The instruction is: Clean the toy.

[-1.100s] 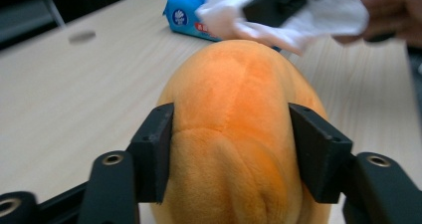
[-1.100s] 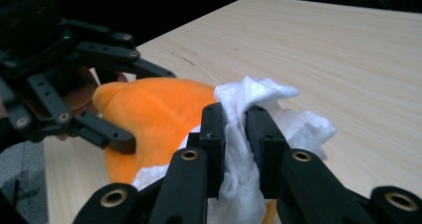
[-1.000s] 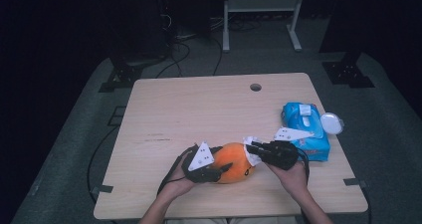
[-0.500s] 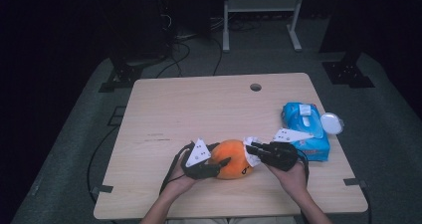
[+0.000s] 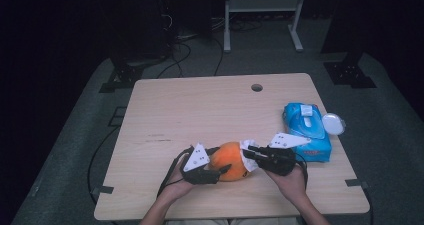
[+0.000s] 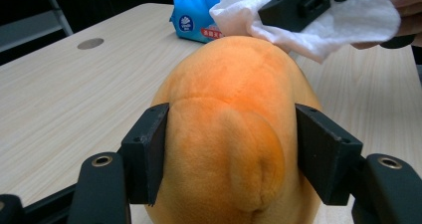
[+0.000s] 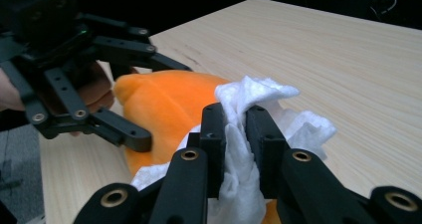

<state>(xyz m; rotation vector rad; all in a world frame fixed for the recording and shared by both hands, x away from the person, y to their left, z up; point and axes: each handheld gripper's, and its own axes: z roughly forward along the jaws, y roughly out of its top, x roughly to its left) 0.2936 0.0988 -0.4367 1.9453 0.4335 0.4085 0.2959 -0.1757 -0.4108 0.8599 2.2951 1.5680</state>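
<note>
Orange plush toy [image 5: 230,161]: near edge of the surface [image 5: 200,110]. Your left tool [image 6: 231,154], jaws just widening, straddles it. Your right tool [image 7: 234,129] pinches white tissue [image 7: 254,97] against it. Blue wipes pack [image 5: 305,130] sits nearby.

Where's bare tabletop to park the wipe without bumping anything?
Free: the table left and far half, from the orange plush toy out to the round hole. Crowded: near edge, both grippers at the toy, and the right side with the blue wipes pack.
</note>
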